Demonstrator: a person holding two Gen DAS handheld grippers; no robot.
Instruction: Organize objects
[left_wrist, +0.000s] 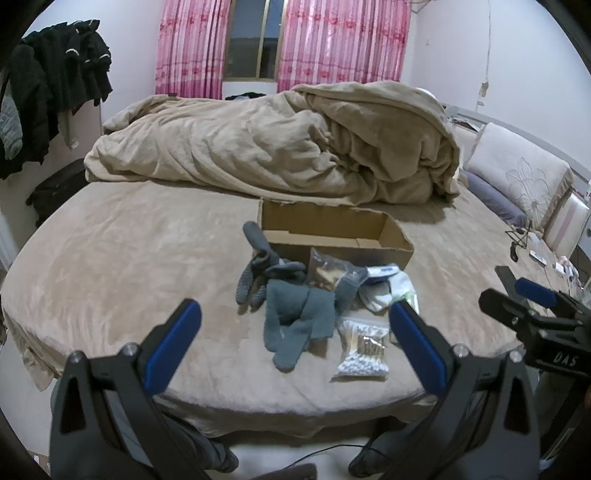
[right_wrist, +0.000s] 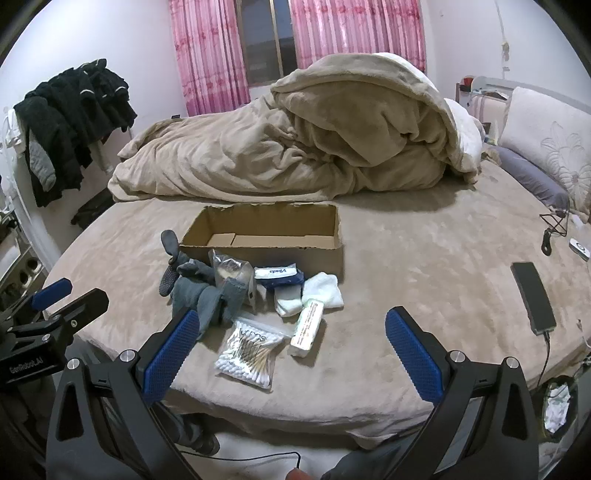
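Observation:
An open empty cardboard box (left_wrist: 334, 236) (right_wrist: 266, 236) sits on the beige bed. In front of it lies a pile: grey socks (left_wrist: 295, 321) (right_wrist: 207, 295), a clear snack bag (left_wrist: 325, 273) (right_wrist: 231, 271), a blue tissue pack (right_wrist: 277, 275), white socks (right_wrist: 321, 291), a white tube-like pack (right_wrist: 308, 326) and a bag of cotton swabs (left_wrist: 364, 349) (right_wrist: 251, 350). My left gripper (left_wrist: 295, 347) is open and empty, above the near bed edge before the pile. My right gripper (right_wrist: 291, 350) is open and empty, just right of it.
A rumpled beige duvet (left_wrist: 280, 147) (right_wrist: 295, 147) fills the far half of the bed. A black phone (right_wrist: 533, 297) on a cable lies at the right edge. Pillows (right_wrist: 546, 147) stand at the right. Dark clothes (left_wrist: 48, 85) hang at the left wall.

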